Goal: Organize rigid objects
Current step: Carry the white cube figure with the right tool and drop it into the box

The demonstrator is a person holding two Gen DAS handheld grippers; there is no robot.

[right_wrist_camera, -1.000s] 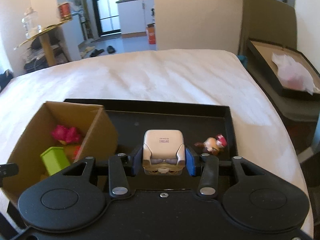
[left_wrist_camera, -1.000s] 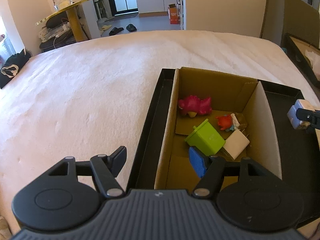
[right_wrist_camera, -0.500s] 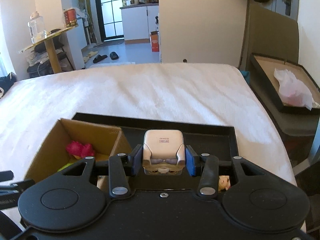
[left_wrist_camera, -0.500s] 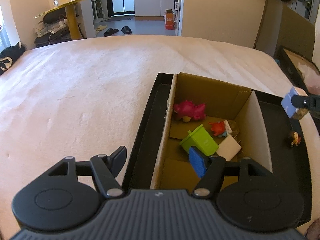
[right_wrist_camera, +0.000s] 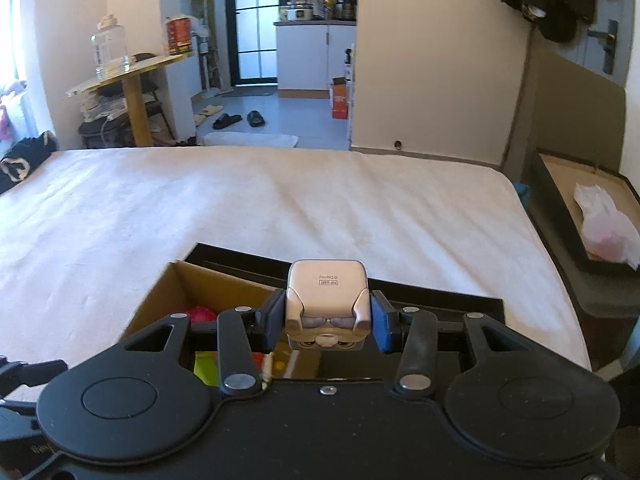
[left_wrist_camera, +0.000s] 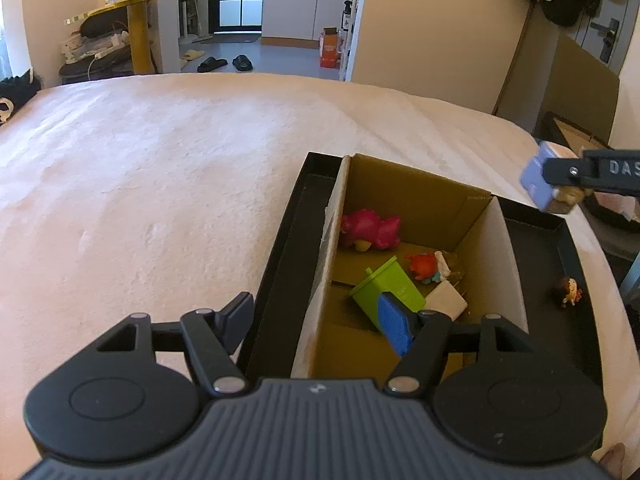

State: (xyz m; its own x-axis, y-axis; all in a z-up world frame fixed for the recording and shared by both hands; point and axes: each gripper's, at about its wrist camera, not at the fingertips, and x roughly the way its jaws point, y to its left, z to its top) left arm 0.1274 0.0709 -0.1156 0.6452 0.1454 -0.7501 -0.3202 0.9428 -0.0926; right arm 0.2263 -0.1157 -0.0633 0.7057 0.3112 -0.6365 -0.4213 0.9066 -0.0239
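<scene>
My right gripper (right_wrist_camera: 326,322) is shut on a beige cube-shaped toy (right_wrist_camera: 326,300) and holds it in the air above the black tray (right_wrist_camera: 440,306). The left wrist view shows that toy (left_wrist_camera: 538,182) at the far right, above the tray's far corner. My left gripper (left_wrist_camera: 316,322) is open over the left wall of the cardboard box (left_wrist_camera: 420,196), nothing gripped. Inside the box lie a pink toy (left_wrist_camera: 370,230), a green block (left_wrist_camera: 386,286), an orange-red figure (left_wrist_camera: 424,266) and a white block (left_wrist_camera: 446,302). A small figure (left_wrist_camera: 568,290) lies on the tray's right strip (left_wrist_camera: 544,264).
The tray sits at the near right of a bed with a pale cover (left_wrist_camera: 160,184). Beyond the bed's right edge stands a second black tray (right_wrist_camera: 560,216) with a plastic bag (right_wrist_camera: 604,228). A yellow side table (right_wrist_camera: 128,68) stands at the back left.
My right gripper has risen with the cube toy, away from the tray floor and the small figure. The left gripper has barely moved and only tilted a little.
</scene>
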